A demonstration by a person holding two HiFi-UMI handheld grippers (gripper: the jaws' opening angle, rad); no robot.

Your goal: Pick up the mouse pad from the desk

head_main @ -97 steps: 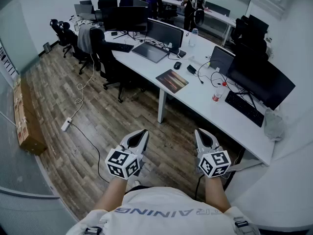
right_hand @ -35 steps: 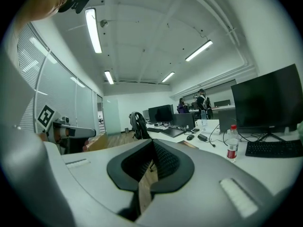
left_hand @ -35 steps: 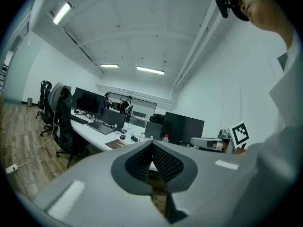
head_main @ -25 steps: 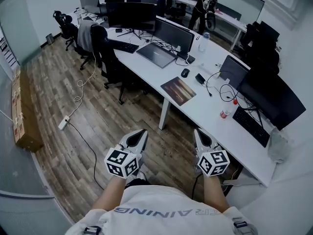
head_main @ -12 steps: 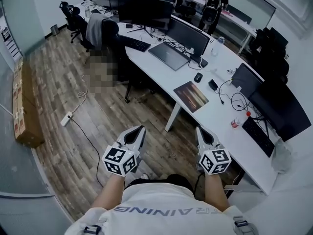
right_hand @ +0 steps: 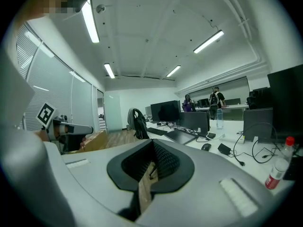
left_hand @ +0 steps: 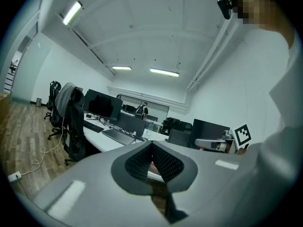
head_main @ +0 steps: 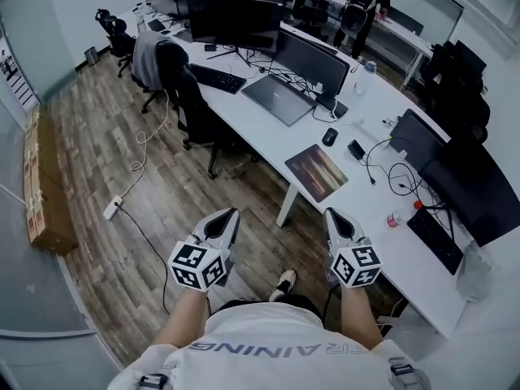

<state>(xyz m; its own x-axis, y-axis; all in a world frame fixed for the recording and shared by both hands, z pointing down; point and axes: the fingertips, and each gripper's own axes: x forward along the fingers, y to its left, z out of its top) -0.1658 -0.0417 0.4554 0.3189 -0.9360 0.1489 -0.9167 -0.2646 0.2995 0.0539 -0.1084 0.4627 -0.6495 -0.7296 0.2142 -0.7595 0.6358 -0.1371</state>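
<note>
The mouse pad (head_main: pixel 317 171) is a dark rectangle with a brown-orange print. It lies flat near the front edge of the long white desk (head_main: pixel 370 197), just right of a desk leg. Both grippers are held out over the wooden floor, short of the desk and apart from the pad. My left gripper (head_main: pixel 232 213) is down and left of the pad, its jaws shut and empty (left_hand: pixel 152 144). My right gripper (head_main: pixel 331 214) is just below the pad, also shut with nothing in it (right_hand: pixel 153 142). Neither gripper view shows the pad.
On the desk beyond the pad lie a black mouse (head_main: pixel 329 136), a laptop (head_main: pixel 280 97), cables, monitors and a red-capped bottle (head_main: pixel 396 218). An office chair with a jacket (head_main: pixel 171 75) stands left of the desk. A power strip (head_main: pixel 111 210) and cardboard boxes (head_main: pixel 41 210) are on the floor. People stand at the back (head_main: pixel 361 2).
The person has walked toward the desk, so the mouse pad now sits lower in the view, nearer the grippers. A shoe now shows below. Both grippers stay shut.
</note>
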